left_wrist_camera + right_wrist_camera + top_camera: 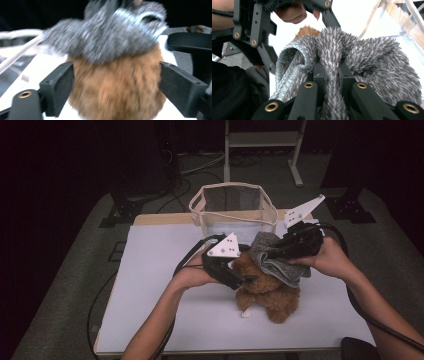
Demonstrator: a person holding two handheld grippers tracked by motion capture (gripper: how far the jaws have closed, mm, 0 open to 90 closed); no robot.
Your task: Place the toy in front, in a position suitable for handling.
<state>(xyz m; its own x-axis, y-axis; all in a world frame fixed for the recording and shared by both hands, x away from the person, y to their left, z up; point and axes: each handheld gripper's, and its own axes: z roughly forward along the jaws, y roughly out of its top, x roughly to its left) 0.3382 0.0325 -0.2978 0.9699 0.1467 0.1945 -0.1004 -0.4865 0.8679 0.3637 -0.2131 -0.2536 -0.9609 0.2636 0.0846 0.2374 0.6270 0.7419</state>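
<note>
The grey fuzzy cloth (pixel 277 257) drapes over the brown plush bear (pixel 265 292) seated on the white surface (pixel 150 285), pinched by the right hand-held gripper (pixel 277 251) to pull it across. The left hand-held gripper (pixel 240 279) straddles the bear, jaws apart, probably steadying it.

A white counter (pixel 165 285) with a pale wooden edge (pixel 160 218) along its far side stands on a grey carpeted floor (pixel 60 285). Black cables (pixel 182 190) trail across the floor beyond it. Farther back, the white metal legs and crossbar of a frame (pixel 262 140) rise from the floor, and black stand feet (pixel 350 210) rest at the far right and far left. The room behind lies in near darkness, while light falls on the counter.
</note>
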